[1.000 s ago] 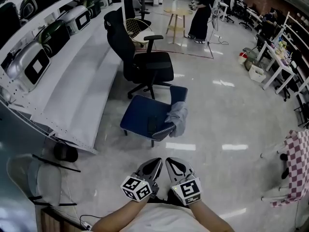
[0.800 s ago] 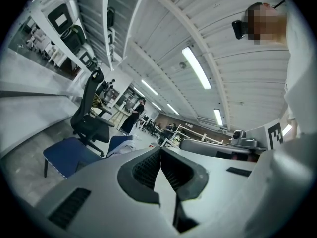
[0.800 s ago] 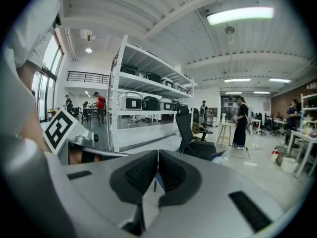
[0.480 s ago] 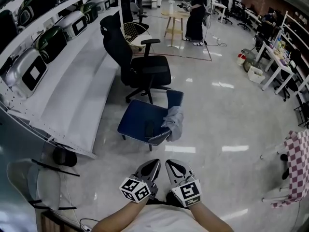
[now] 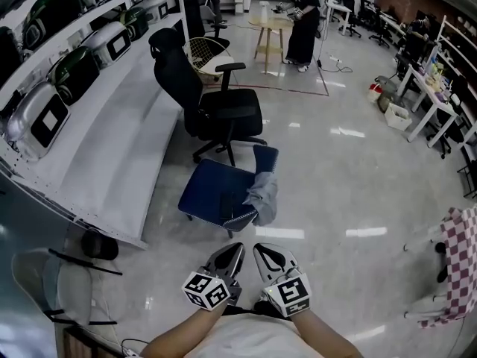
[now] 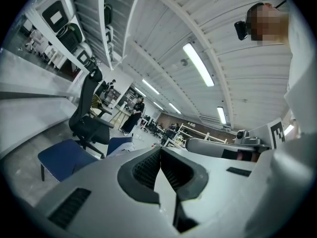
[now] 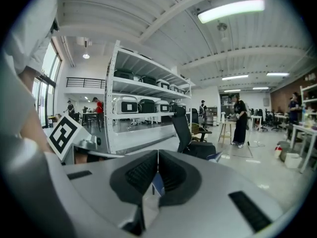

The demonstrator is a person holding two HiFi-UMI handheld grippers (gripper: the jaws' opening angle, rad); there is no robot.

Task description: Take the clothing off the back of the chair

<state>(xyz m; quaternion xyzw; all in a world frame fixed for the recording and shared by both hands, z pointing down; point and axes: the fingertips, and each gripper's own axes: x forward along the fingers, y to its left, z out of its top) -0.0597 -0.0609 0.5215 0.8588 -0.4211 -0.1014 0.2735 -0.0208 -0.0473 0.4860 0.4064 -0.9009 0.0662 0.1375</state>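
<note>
**Open floor between two closed tools and the draped chair**

Pale polished floor (image 5: 350, 192) fills the head view, with long white shelving (image 5: 112, 148) of boxed machines along the left. A blue chair (image 5: 212, 194) stands well ahead, and the grey clothing (image 5: 262, 194) hangs over its backrest, spilling down the near side. Just behind it is a black office chair (image 5: 220, 107), and a person (image 5: 302, 17) stands far off by a round table (image 5: 270, 24). The left gripper (image 5: 234, 252) and right gripper (image 5: 262, 253) are held side by side close to the body, well apart from the clothing.

The left gripper view shows its jaws pressed together on nothing, with the blue seat low at the left.

The right gripper view also shows the pads meeting with nothing between them, and the shelving and black chair beyond.

The clothing looks light, soft and floppy, so it will probably sag and trail. A pinch on the bunched fold at the top of the backrest seems best. Nothing blocks the way across the floor, though the black chair crowds the far side.
</note>
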